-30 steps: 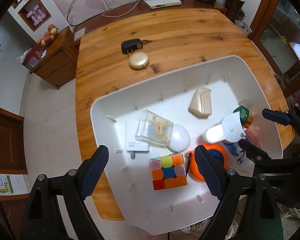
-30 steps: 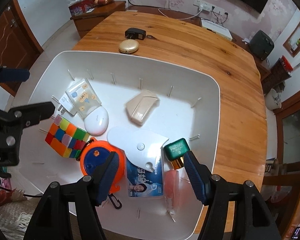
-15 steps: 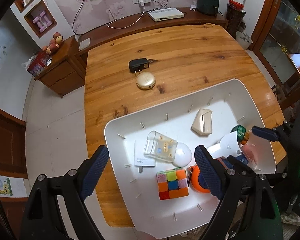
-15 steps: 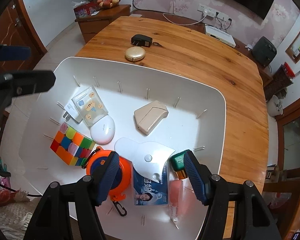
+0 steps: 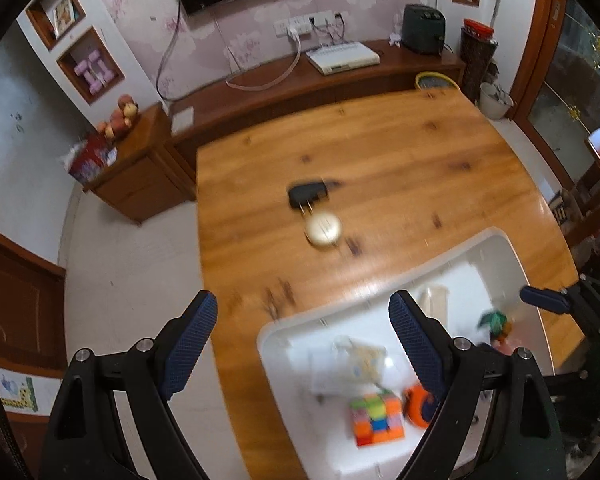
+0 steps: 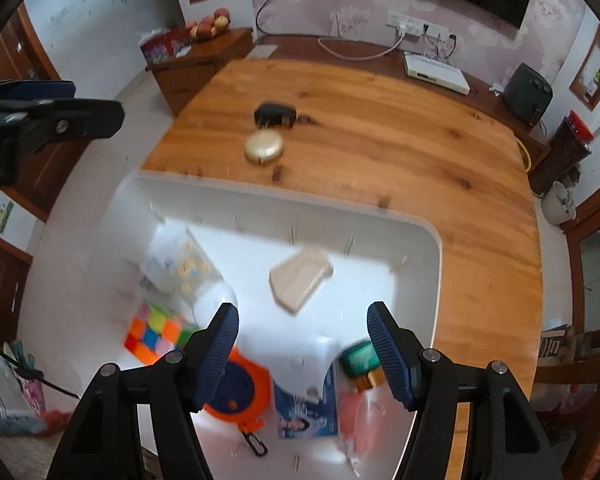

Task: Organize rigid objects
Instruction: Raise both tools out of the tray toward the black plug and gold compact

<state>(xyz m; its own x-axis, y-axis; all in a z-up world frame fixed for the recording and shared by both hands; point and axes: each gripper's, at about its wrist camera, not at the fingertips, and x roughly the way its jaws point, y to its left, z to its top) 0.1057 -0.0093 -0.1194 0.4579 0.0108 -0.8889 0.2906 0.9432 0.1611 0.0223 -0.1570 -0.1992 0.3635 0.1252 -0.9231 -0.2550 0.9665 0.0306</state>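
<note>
- Left claw (image 5: 303,330) spread wide, gripping nothing, high above the desk (image 5: 380,168).
- Right claw (image 6: 302,330) likewise spread and unladen over the white tray (image 6: 380,216).
- In the tray's near-left corner: puzzle cube (image 6: 156,332), orange reel (image 6: 240,392).
- Beyond the tray's far edge, mid-desk: gold compact (image 6: 263,147) just beside black charger (image 6: 275,115).

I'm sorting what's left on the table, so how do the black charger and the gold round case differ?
The black charger is dark and boxy; the gold round case is pale gold and disc-shaped. The charger lies farther from the white tray; the case lies nearer it. Prongs show on the charger, none on the case. Both lie on the wooden table, outside the tray.
</note>
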